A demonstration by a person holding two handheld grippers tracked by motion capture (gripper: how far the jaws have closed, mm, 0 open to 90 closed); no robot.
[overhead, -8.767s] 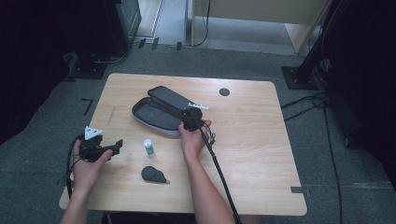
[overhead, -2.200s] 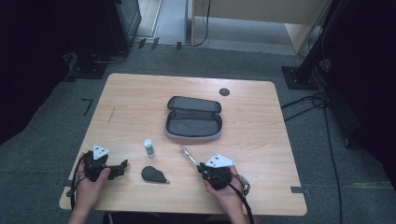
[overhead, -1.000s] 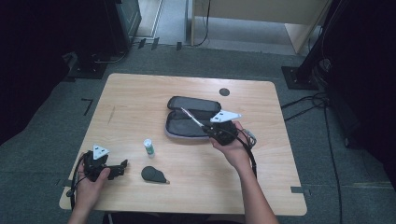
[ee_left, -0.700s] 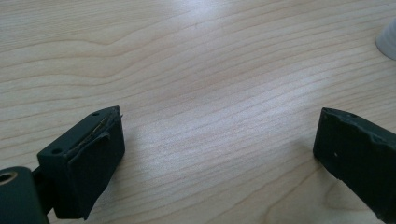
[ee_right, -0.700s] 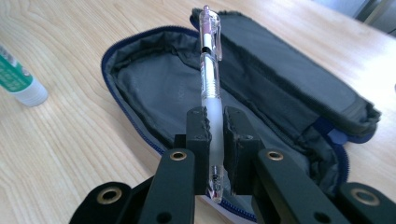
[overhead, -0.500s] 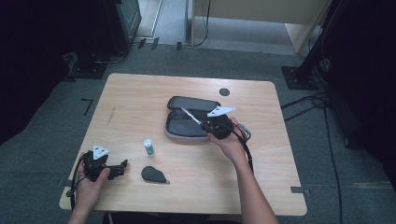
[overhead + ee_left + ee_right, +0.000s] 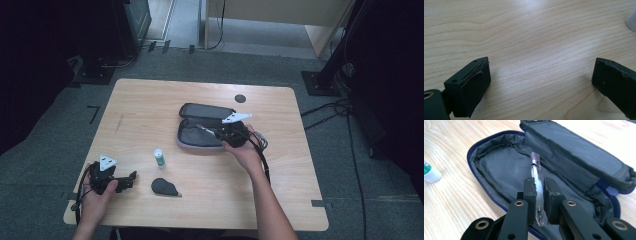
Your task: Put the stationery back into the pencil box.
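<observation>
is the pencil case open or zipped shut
Open: the pencil case lies unzipped with its lining showing, and the right gripper holds a pen over it.

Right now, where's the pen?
The pen is clamped in the right gripper, over the open pencil case, table centre in the high view.

In the high view the table (image 7: 150,110) is evenly lit from overhead, while the room around it sinks into near black from nine to three o'clock. The left gripper view is soft, with a pale sheen on the wood toward one o'clock and blurred near edges. The right gripper view is sharp at centre, where the pen (image 7: 535,176) catches glare, and washes out toward one o'clock.
</observation>
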